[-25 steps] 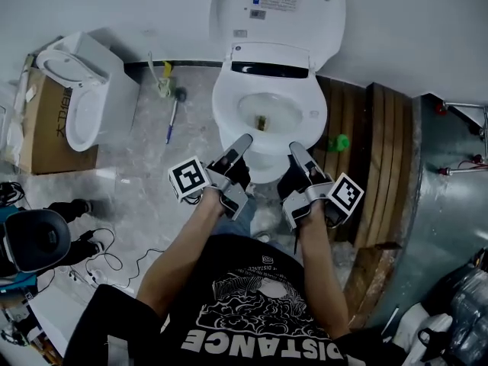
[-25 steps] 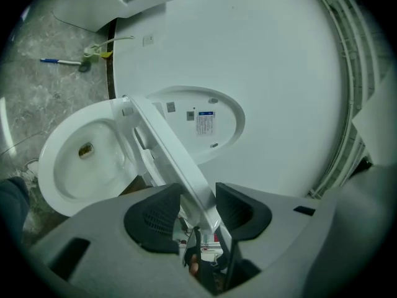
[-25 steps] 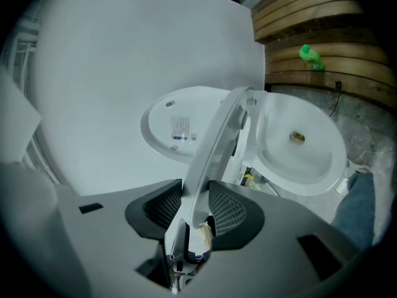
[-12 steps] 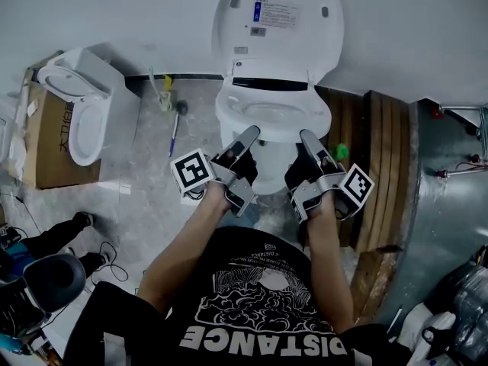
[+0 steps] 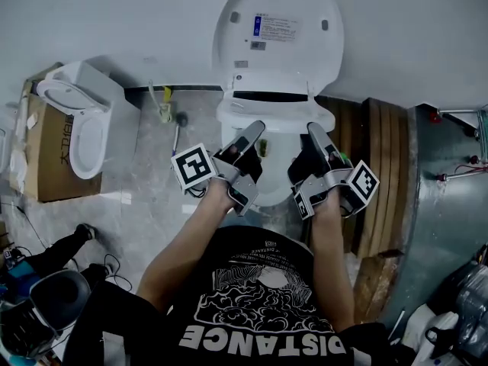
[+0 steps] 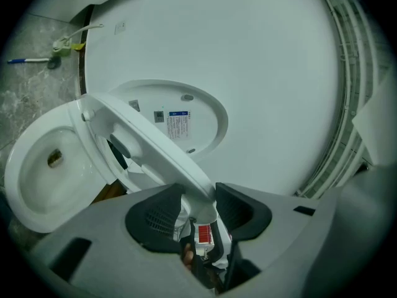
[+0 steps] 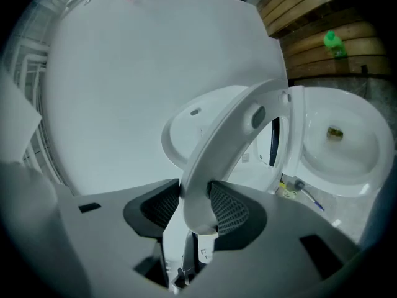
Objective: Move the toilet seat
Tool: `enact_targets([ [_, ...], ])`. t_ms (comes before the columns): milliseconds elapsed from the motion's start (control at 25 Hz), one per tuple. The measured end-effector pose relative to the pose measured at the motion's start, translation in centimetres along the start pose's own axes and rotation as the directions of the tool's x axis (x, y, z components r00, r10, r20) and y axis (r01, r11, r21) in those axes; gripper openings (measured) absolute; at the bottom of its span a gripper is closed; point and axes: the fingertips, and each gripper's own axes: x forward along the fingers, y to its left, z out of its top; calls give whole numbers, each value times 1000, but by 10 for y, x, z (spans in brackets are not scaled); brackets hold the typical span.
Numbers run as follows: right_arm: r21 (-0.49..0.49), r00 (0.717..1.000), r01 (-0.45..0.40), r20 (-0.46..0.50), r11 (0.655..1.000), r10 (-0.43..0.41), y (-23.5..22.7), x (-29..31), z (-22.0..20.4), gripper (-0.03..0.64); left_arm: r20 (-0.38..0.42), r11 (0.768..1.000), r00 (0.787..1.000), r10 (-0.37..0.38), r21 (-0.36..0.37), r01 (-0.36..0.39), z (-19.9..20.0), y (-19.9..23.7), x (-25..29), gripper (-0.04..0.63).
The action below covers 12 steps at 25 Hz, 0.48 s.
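**A:** What do the grippers have hold of?

**B:** The left gripper (image 6: 198, 200) is closed on the front rim of the toilet seat (image 6: 152, 144), with a pad on each face. The right gripper (image 7: 193, 205) has the same ring between its pads, further round. Its jaws have just been opening a little, but the pads look to be touching the seat.

**A:** And where is the seat?

**B:** It's clear of the bowl (image 6: 43, 166) and tilted up on its hinge. It sits roughly midway between the bowl's rim and the lid (image 5: 278, 29), which stands upright against the wall (image 5: 114, 14) behind.

**A:** So how far along is the task?

**B:** I'd say the grasp is made and the swing is about half done. What remains is to carry the seat back until it rests against the lid, then release both grippers.

**A:** Anything to watch?

**B:** The right grip. If it slackens more, the left gripper carries the seat alone.
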Motion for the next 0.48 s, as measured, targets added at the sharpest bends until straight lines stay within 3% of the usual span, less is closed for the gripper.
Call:
enact_targets([
  [200,30,1000,10,18,1000,-10,8,37,22,169,-2,1000,1000,5,-28,-5,28,-4,32,176],
  [480,35,999,-29,21,999,29,21,41,18,176,-1,999,999,-38,-28,38,32,-17,32,173],
])
